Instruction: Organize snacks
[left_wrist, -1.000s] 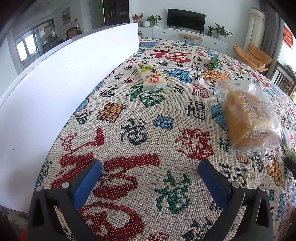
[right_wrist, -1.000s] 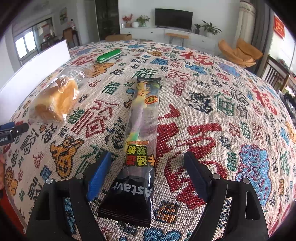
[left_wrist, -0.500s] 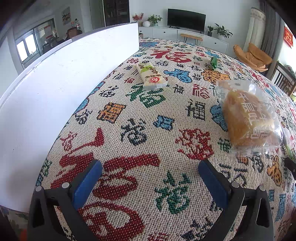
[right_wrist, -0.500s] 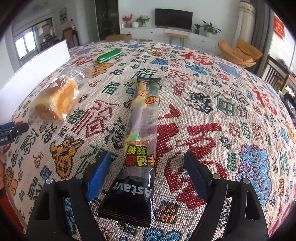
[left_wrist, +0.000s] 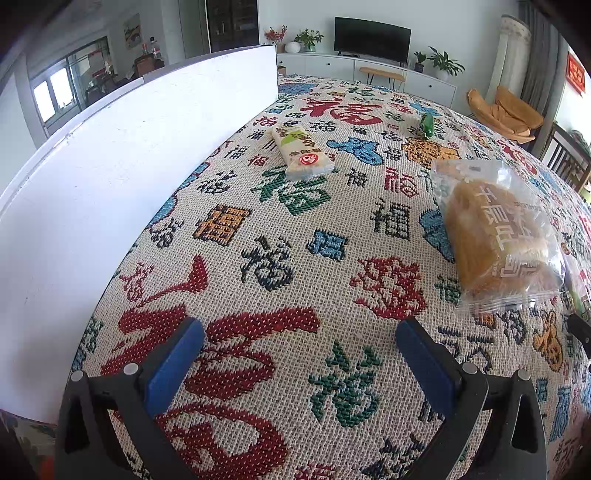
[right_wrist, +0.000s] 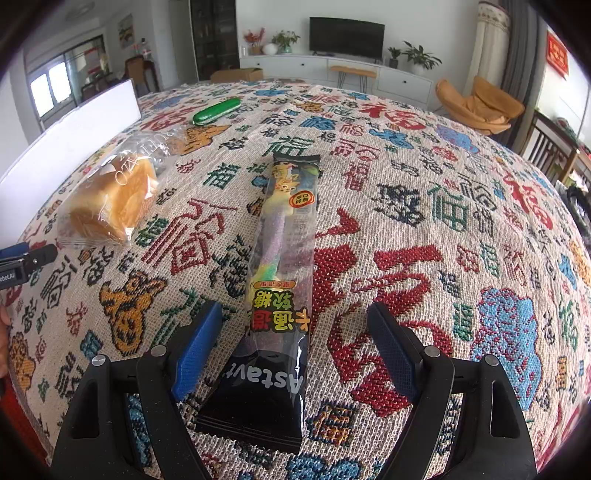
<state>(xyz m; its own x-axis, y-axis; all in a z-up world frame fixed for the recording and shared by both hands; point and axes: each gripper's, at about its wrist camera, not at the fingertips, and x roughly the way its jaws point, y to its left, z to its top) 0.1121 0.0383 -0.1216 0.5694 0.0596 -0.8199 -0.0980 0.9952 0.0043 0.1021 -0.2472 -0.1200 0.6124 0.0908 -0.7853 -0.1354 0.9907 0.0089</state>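
Woven character-patterned tabletop (right_wrist: 424, 221): long black gummy-candy packet (right_wrist: 273, 295) lies lengthwise between the spread right tongs (right_wrist: 295, 350), its near end under them. Left tongs (left_wrist: 299, 365), also spread and empty, sit farther off, beside the clear-bagged golden bread (left_wrist: 495, 236).

The tablecloth (right_wrist: 424, 206) was coarse woven cloth, matt and rough. The gummy candy packet (right_wrist: 275, 280) and bread bag (left_wrist: 498, 232) were glossy plastic film. The board (left_wrist: 110, 177) looked smooth and matt.
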